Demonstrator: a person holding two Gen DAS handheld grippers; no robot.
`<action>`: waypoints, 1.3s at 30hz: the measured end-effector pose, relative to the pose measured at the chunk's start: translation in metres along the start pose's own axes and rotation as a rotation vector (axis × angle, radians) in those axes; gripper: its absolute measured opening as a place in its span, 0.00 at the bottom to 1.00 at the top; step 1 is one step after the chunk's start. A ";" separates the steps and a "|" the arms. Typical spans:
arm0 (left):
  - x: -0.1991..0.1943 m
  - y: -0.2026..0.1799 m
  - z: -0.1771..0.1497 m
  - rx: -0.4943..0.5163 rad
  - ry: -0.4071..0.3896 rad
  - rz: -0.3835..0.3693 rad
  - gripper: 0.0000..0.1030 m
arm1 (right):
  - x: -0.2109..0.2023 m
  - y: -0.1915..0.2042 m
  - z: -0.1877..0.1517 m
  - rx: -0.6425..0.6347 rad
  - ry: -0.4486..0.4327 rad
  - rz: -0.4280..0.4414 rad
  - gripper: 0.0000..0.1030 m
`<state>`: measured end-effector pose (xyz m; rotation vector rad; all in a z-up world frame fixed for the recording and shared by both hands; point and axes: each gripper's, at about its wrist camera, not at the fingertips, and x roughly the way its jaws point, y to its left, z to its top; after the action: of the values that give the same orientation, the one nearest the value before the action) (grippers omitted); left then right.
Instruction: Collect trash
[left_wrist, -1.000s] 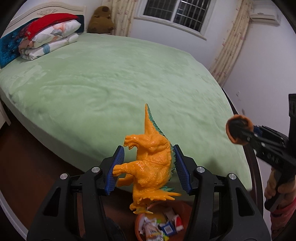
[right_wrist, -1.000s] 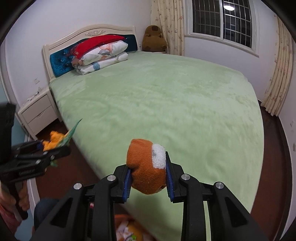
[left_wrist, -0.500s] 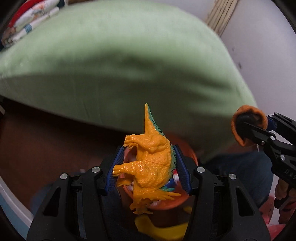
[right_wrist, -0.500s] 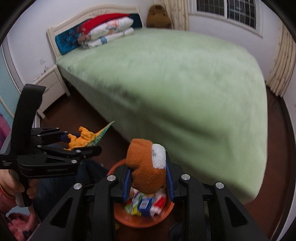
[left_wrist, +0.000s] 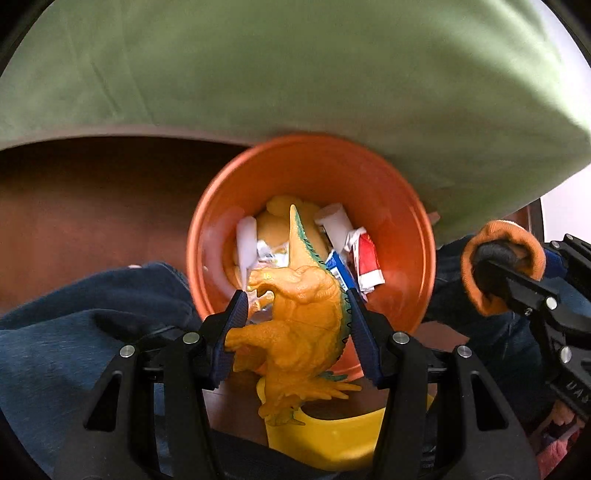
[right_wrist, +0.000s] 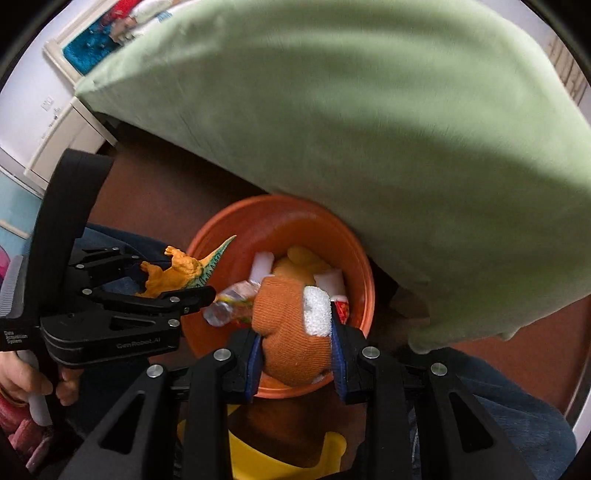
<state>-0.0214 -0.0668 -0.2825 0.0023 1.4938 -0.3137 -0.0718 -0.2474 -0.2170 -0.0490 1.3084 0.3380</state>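
Note:
My left gripper (left_wrist: 295, 332) is shut on an orange toy dinosaur (left_wrist: 299, 317) with a green spiny tail and holds it over the near rim of an orange bucket (left_wrist: 221, 221). The bucket holds wrappers, white tubes and a yellow lump. My right gripper (right_wrist: 295, 354) is shut on an orange knitted sock (right_wrist: 288, 343) with a white patch, above the bucket's (right_wrist: 354, 258) near rim. The left gripper (right_wrist: 199, 291) with the dinosaur (right_wrist: 173, 273) shows at the left of the right wrist view. The right gripper with the sock (left_wrist: 502, 258) shows at the right of the left wrist view.
The bucket stands on a dark wooden floor (left_wrist: 92, 199) against the green-covered bed (left_wrist: 295, 66). A yellow stool (left_wrist: 332, 432) and the person's blue-trousered legs (left_wrist: 74, 332) lie below the grippers. A white nightstand (right_wrist: 62, 136) is at the far left.
Both grippers have tilted down from looking across the bed and moved over the orange bucket, each still holding its object. The bucket now fills the middle of both views.

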 end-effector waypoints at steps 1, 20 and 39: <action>0.005 0.001 0.001 -0.005 0.013 0.004 0.51 | 0.004 0.000 0.000 0.003 0.010 -0.002 0.29; 0.036 0.010 0.005 -0.053 0.071 0.003 0.68 | 0.038 -0.016 0.006 0.060 0.078 -0.045 0.54; -0.092 0.010 0.026 -0.062 -0.273 0.069 0.75 | -0.061 -0.018 0.043 0.086 -0.194 -0.024 0.70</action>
<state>0.0025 -0.0431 -0.1920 -0.0375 1.2287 -0.2027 -0.0401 -0.2681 -0.1508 0.0400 1.1277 0.2594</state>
